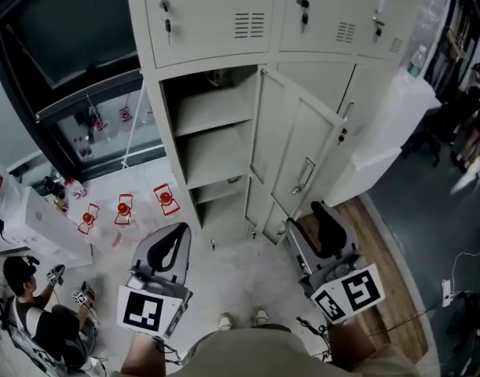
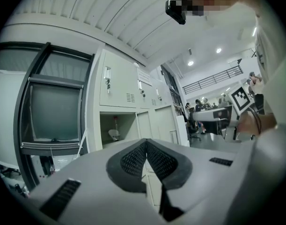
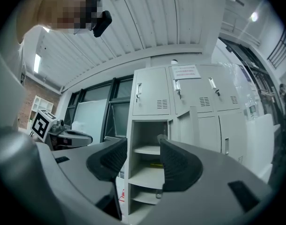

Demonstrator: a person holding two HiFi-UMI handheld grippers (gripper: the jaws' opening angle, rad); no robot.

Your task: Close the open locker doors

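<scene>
Marker cubes sit nearest the lens in the head view, one on each tool: left cube (image 1: pixel 149 310), right cube (image 1: pixel 351 291).

Left gripper (image 2: pixel 146 143): jaws fully together, pads meeting edge to edge, nothing between them.

Right gripper (image 3: pixel 143 157): jaws spread wide with an empty gap. The open compartment (image 3: pixel 150 165) shows through that gap, well ahead of the tips, with no contact.

In the head view the left gripper (image 1: pixel 177 232) sits below the open compartment (image 1: pixel 212 144). The right gripper (image 1: pixel 322 212) sits below the free edge of the open door (image 1: pixel 294 144). Neither touches the locker (image 1: pixel 224 61).

Locker state:
- Lower-left door stands open, swung out toward the right, handle (image 1: pixel 303 177) on its face.
- Compartment is exposed, with shelves (image 1: pixel 216 159) inside. There is a small yellowish item on one shelf (image 3: pixel 157 164); can't tell what it is.
- Upper doors (image 1: pixel 208 14) are all shut, with keys hanging in the locks (image 1: pixel 167 18).
- Lower doors to the right (image 3: pixel 229 135) are shut.

Surroundings:
- The wearer's shoes (image 1: pixel 240 319) are on the pale floor (image 1: pixel 240 281) between the two tools.
- A person (image 1: pixel 31 309) is seated on the floor at far left.
- Red-marked items (image 1: pixel 123 209) lie on the floor left of the locker.
- A dark-framed window (image 1: pixel 59 30) is behind them.
- A white unit (image 1: pixel 389 124) stands right of the locker, with a bottle (image 1: pixel 416 60) on top.
</scene>
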